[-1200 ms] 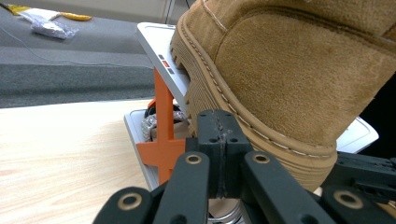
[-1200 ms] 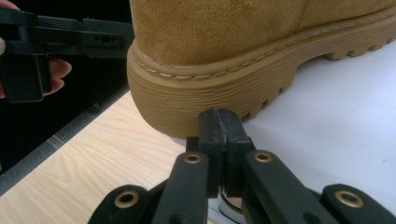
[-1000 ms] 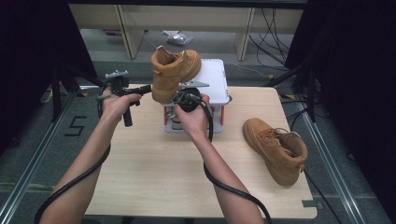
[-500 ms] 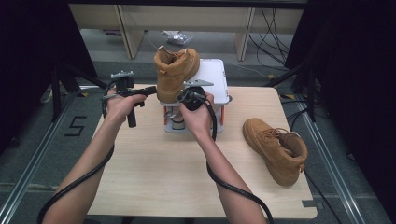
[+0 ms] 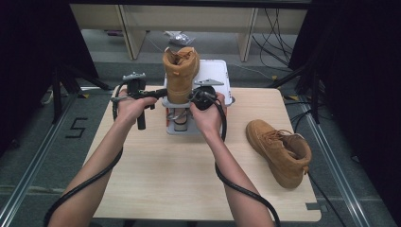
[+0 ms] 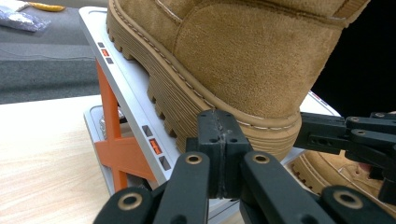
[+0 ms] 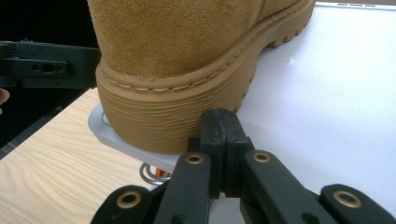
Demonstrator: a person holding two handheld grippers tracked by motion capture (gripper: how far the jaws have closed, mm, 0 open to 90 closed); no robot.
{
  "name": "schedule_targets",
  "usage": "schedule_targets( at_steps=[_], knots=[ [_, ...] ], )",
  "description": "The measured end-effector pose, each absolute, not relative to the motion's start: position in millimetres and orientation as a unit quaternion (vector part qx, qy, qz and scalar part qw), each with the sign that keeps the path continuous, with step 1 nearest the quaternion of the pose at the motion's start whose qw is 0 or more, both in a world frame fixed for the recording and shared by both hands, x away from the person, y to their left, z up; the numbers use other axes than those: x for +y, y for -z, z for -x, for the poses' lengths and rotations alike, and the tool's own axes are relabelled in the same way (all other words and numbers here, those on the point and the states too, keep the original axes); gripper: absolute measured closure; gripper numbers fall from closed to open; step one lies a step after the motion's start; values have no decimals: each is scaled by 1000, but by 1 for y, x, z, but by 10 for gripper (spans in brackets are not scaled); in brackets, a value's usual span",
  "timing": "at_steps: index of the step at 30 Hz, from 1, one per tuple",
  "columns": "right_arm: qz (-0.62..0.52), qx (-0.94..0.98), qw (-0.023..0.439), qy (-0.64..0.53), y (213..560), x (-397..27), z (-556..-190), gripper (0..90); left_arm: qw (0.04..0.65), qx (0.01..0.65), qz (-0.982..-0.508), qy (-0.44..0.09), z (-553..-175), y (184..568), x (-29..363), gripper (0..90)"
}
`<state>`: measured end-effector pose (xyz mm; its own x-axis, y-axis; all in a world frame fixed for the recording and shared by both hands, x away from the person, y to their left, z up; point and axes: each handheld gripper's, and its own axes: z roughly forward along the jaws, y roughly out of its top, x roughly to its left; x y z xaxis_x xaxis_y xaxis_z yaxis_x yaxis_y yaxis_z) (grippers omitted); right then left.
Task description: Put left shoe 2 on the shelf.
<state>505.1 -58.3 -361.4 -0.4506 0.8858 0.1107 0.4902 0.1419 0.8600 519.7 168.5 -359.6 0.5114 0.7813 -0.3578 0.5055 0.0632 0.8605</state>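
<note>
From the high view, my left claw [image 5: 158,92] and my right claw [image 5: 193,96] squeeze the tan boot [image 5: 180,71] between them at its heel, holding it upright on the tilted white platform [image 5: 216,71] of the stand [image 5: 182,128] near the table's [image 5: 156,175] far edge. Both claws are closed tight with nothing inside; they press the boot from either side instead of pinching it. The second boot [image 5: 280,150] lies on its side near the table's right edge.

In the left gripper view, my shut left claw [image 6: 218,140] butts against the boot's ridged sole [image 6: 187,100], with the orange brace [image 6: 116,149] of the stand under the platform [image 6: 135,112].

In the right gripper view, my shut right claw [image 7: 222,135] sits against the heel of the sole [image 7: 163,121], which overhangs the platform's [image 7: 327,93] lower lip.

I judge I'm seating the boot on the platform; next I need to settle it flat and ease both claws away evenly so it doesn't slide or tip.

Compared with a second ago, the boot stands more upright and squarer to me, and both hands have shifted slightly.
</note>
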Motion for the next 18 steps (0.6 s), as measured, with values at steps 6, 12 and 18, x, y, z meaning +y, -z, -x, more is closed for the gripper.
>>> schedule_targets(
  at_steps=[6,12,18],
  knots=[
    [-480,723,221,-446,359,-60,-503,848,561,474,-666,-132,-517,362,172,857],
    [-479,723,232,-440,349,-71,-496,717,564,472,-659,-161,-503,358,187,798],
    [-482,720,246,-434,344,-96,-490,636,567,457,-661,-181,-483,358,199,727]
  ],
)
